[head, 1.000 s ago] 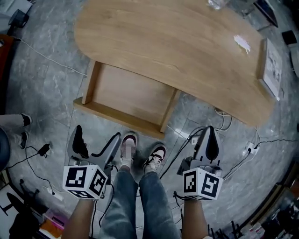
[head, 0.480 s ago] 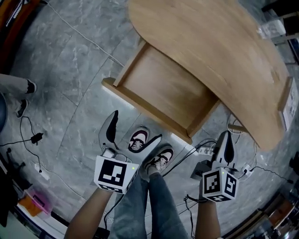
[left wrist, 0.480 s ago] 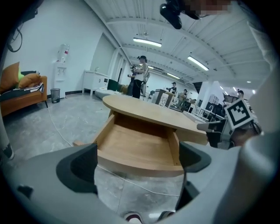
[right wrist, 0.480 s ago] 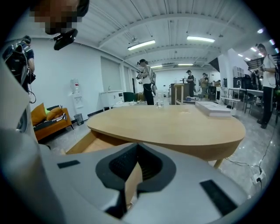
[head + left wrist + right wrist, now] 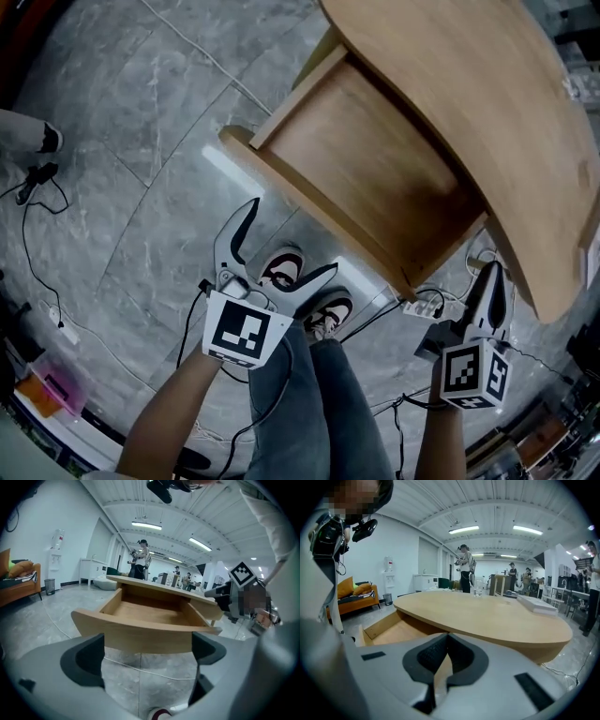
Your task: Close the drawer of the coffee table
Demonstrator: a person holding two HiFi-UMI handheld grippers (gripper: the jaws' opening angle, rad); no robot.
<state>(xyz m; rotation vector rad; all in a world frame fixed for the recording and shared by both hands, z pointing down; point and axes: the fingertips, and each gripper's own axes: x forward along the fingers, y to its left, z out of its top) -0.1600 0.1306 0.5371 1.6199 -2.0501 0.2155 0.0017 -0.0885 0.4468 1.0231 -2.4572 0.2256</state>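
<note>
While the oval wooden coffee table point(image 5: 469, 84) stands on a grey stone floor point(image 5: 141, 187), its drawer point(image 5: 366, 169) sits pulled out, empty. The left gripper point(image 5: 289, 239), jaws spread wide around nothing, faces the drawer front. The right gripper point(image 5: 494, 281), jaws pressed together, hovers near the table's edge.

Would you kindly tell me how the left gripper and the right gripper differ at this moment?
The left gripper has its jaws wide apart, while the right gripper has its jaws shut together. The left gripper faces the front panel of the open drawer. The right gripper sits off the drawer's right corner and looks across the table top. Both grippers hold nothing.
</note>
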